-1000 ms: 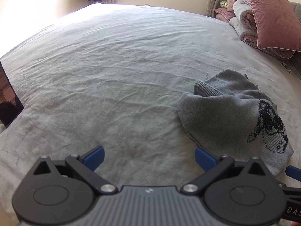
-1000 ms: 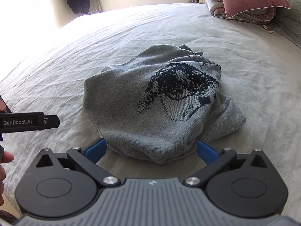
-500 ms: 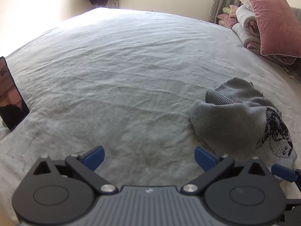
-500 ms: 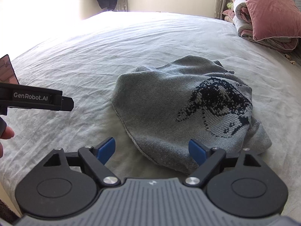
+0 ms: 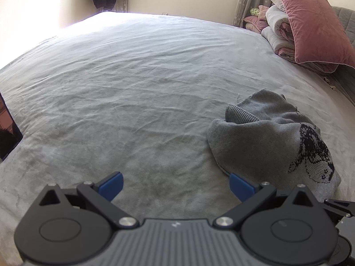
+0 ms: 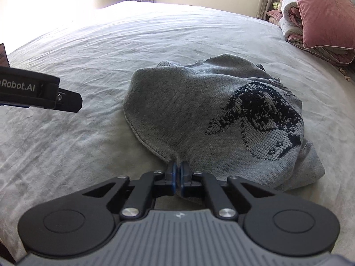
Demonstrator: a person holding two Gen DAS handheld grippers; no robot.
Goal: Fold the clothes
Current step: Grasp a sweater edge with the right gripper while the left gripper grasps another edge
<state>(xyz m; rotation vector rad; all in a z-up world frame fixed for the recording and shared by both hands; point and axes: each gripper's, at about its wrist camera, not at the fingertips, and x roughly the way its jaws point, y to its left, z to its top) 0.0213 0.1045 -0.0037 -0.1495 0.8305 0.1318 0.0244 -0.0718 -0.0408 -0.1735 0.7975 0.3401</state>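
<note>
Since half a second ago my right claw (image 6: 177, 171) has gone from spread wide to clenched on the near hem of the grey sweater (image 6: 213, 119), pinching a small tuck of knit at the edge facing me. My left claw (image 5: 175, 187) has not changed its spread: it is released and grasps nothing, with bare bed (image 5: 133, 88) between its blue fingers (image 5: 111, 185).

That sweater lies in a crumpled heap toward the right side of the bed, nearer the pillow (image 5: 317, 24) end than the far edge, its dark knitted figure turned up. In the left wrist view the heap sits ahead and to the right of my left claw, with its nearest hem just beside the right-hand finger. Its long axis, as far as I can judge in this bunched state, runs from the pinched hem away toward the ribbed cuff (image 5: 240, 115) at the back.

So I judge the coming move turns on that offset: my left claw must shift rightward to reach the hem beside the right claw's hold, then the two can pull apart and spread the garment flat.
</note>
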